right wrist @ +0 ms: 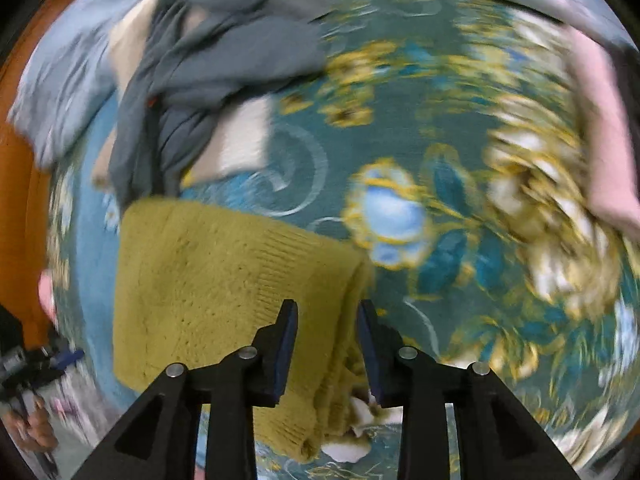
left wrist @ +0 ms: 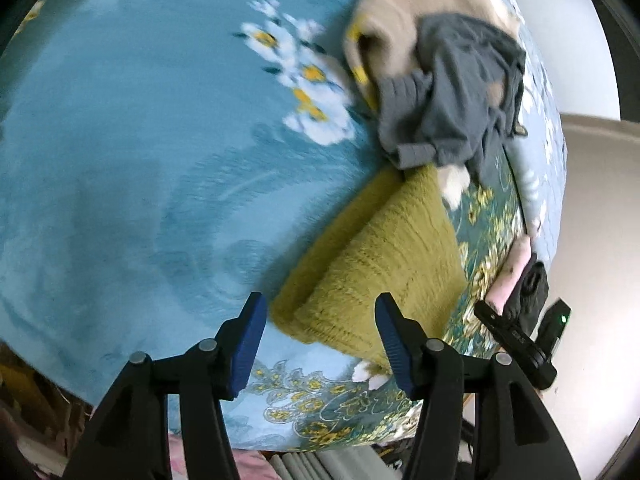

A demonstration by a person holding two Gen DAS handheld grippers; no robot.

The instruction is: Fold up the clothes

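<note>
Olive knit sweater [left wrist: 376, 264] lay folded on the bed [left wrist: 120, 160], near its front edge, just short of the unfolded pile toward the far edge: grey garment [left wrist: 452, 92] heaped on a beige one [left wrist: 404, 4]. Left gripper [left wrist: 320, 344] stood about half wide over the sweater's near corner, nothing between the pads. Right gripper [right wrist: 327, 348] stood narrower, astride the sweater's folded edge, pads not seen pressing on it (view blurred, so contact uncertain). Risks judged: a blue pad [right wrist: 289, 344] could snag the loose knit and drag the top layer open; a reach for the grey garment might sweep the folded sweater askew; lifting grey could pull beige along with it.
</note>
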